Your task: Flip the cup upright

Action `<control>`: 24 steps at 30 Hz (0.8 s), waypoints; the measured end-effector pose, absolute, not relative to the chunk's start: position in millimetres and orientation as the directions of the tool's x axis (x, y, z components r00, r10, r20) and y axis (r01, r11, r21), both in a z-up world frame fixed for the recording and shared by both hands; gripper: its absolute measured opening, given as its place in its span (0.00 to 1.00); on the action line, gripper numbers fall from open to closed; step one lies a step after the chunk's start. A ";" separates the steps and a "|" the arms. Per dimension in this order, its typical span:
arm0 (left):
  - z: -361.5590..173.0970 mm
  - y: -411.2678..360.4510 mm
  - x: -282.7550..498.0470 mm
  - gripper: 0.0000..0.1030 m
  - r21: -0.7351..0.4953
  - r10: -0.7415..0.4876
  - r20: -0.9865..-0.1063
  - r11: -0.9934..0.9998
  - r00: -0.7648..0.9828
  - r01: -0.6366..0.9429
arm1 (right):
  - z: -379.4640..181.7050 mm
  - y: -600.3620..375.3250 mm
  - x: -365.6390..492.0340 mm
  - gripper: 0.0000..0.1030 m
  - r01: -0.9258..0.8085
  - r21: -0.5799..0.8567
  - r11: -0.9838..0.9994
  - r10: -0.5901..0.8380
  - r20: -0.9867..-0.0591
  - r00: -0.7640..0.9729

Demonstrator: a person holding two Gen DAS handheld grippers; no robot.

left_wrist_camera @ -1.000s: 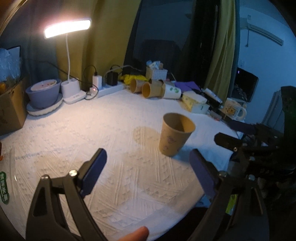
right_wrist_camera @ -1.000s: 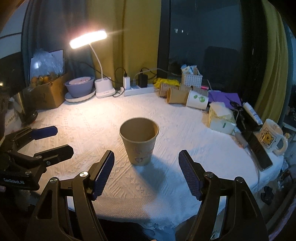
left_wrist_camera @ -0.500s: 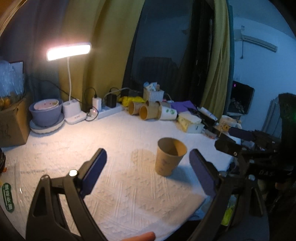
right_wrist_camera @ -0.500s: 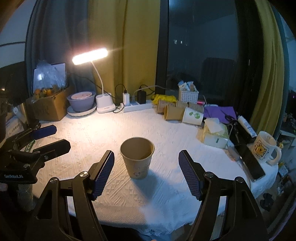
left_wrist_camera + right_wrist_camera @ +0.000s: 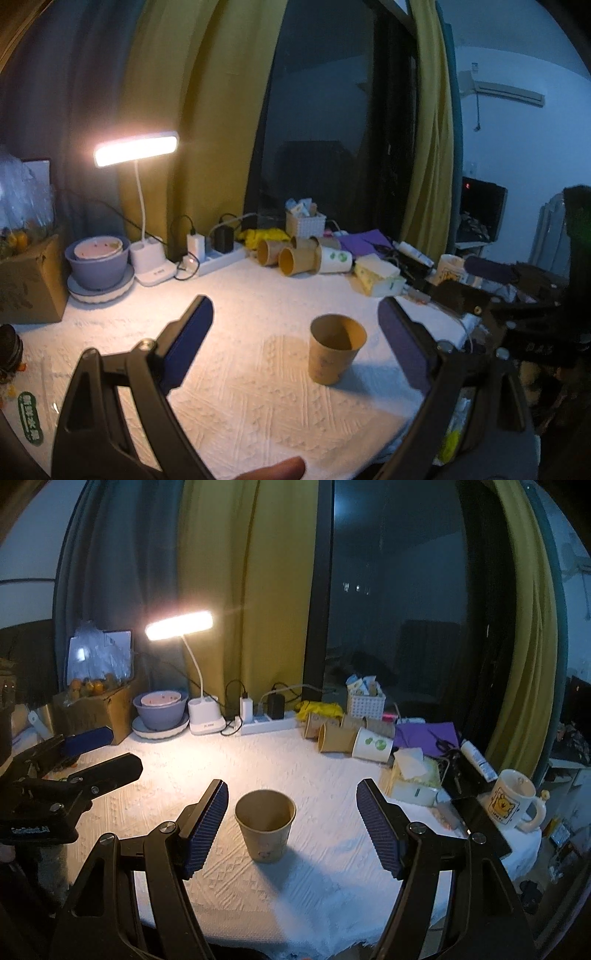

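A brown paper cup (image 5: 265,825) stands upright, mouth up, on the white tablecloth (image 5: 295,768). It also shows in the left wrist view (image 5: 334,352). My right gripper (image 5: 291,823) is open and empty, its blue pads a little nearer than the cup on either side of it, not touching. My left gripper (image 5: 295,347) is open and empty, held back from the cup, which sits right of its middle. The left gripper shows at the left of the right wrist view (image 5: 88,753); the right gripper shows at the right of the left wrist view (image 5: 480,284).
Several paper cups (image 5: 347,734) lie on their sides at the back. A lit desk lamp (image 5: 181,626), a power strip (image 5: 266,723), a purple bowl (image 5: 160,709) and a cardboard box (image 5: 96,705) stand at the back left. A tissue box (image 5: 413,779), a phone (image 5: 480,823) and a mug (image 5: 513,805) sit right.
Both grippers have drawn back and risen away from the cup, so it looks smaller and lower. The cup has stayed upright in place. Both grippers stayed open.
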State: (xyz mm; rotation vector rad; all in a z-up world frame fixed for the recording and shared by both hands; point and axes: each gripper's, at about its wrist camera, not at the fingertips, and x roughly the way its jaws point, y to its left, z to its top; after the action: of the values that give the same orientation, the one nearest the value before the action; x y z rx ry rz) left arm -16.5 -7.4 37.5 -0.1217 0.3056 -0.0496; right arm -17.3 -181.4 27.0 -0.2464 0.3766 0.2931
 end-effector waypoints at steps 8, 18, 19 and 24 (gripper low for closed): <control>45.6 -7.0 -20.5 0.90 -0.132 -0.054 -0.256 0.991 0.965 0.020 | 41.2 -184.8 -22.5 0.73 -0.302 -0.187 0.935 0.226 -0.341 0.912; 44.8 -8.7 -23.0 0.90 -0.124 -0.055 -0.244 0.992 0.968 0.026 | 40.6 -183.4 -22.5 0.74 -0.305 -0.198 0.931 0.225 -0.347 0.911; 44.7 -8.8 -23.0 0.90 -0.123 -0.056 -0.243 0.992 0.968 0.027 | 40.7 -183.0 -22.8 0.74 -0.306 -0.198 0.931 0.225 -0.347 0.911; 43.5 -10.1 -22.8 0.90 -0.118 -0.060 -0.243 0.993 0.968 0.032 | 40.3 -183.4 -22.5 0.74 -0.311 -0.192 0.931 0.231 -0.349 0.908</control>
State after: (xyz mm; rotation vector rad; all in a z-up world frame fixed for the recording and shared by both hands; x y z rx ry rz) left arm -22.8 -10.1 43.5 -0.1134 0.2486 -0.0465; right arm -22.5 -183.4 40.3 -0.2477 0.3287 0.2824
